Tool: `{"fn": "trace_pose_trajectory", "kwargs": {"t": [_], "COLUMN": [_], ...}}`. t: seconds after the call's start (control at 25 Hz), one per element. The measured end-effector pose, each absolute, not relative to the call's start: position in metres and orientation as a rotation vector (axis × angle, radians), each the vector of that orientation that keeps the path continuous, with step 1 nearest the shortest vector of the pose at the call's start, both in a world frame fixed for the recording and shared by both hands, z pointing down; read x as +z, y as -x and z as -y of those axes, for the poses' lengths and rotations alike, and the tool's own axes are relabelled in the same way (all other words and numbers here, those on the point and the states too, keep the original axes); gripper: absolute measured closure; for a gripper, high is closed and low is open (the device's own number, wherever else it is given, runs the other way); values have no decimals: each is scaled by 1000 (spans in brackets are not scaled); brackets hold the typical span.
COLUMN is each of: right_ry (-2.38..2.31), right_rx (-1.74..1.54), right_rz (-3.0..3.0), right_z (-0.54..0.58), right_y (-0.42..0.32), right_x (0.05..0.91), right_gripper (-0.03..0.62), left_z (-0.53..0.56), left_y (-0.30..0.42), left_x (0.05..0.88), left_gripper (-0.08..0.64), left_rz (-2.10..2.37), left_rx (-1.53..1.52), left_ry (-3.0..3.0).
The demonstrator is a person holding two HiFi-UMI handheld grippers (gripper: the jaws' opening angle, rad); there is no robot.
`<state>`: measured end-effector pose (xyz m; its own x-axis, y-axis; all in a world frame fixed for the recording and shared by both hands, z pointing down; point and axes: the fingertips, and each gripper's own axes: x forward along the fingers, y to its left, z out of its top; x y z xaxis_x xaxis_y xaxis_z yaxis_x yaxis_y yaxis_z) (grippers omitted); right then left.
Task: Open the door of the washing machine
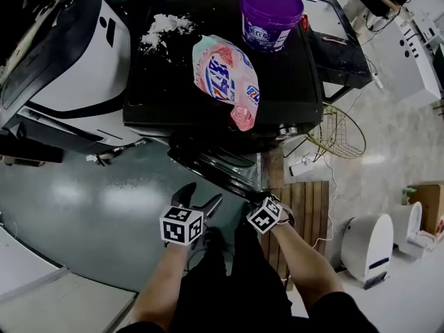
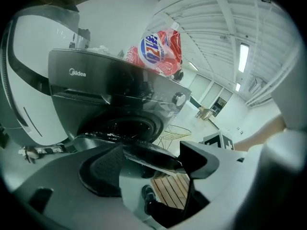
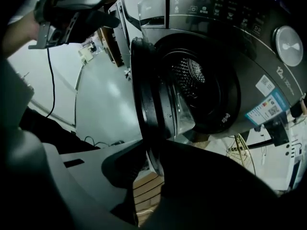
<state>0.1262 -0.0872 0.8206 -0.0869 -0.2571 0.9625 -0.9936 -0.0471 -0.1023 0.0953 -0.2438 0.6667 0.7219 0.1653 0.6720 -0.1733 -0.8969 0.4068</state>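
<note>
A dark front-loading washing machine [image 1: 166, 96] stands ahead of me, and its round door [image 1: 222, 168] is swung out toward me. In the right gripper view the door [image 3: 148, 109] stands edge-on, clear of the steel drum [image 3: 192, 80]. My right gripper [image 3: 151, 169] is shut on the door's lower rim, which runs down between its two fingers. In the head view this gripper [image 1: 255, 201] sits at the door's near edge. My left gripper [image 1: 201, 196] is open just left of it. In its own view the door's rim [image 2: 144, 152] crosses the wide gap of the left gripper [image 2: 152, 164].
On the machine's top lie a pink detergent bag [image 1: 225, 78], a purple bucket [image 1: 269, 16] and spilled white powder [image 1: 165, 26]. A white machine [image 1: 69, 68] stands to the left. A wire basket [image 1: 336, 134], wooden slats [image 1: 305, 207] and a white bin [image 1: 371, 245] are on the right.
</note>
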Motion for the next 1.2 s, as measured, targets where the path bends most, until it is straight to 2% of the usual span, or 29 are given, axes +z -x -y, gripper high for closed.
{"fn": "trace_pose_trajectory", "kwargs": {"t": [0.56,0.88,1.2], "right_ry": [-1560,-1762,-2026], "right_rx": [1399,1280,1068], "right_rz": [1310,1311,1566], "right_z": [63,61,98], "right_y": [-43,-59,-96], "right_x": [790,716,616], "right_gripper": [469,471,507], "left_z": [257,253,254], "left_y": [-10,10,5], "left_x": [608,564,512], "left_gripper": [170,172,181], "left_rz": [-86,-112,-64], "left_rx": [942,840,750], "left_ry": [-2530,-2551,-2724]}}
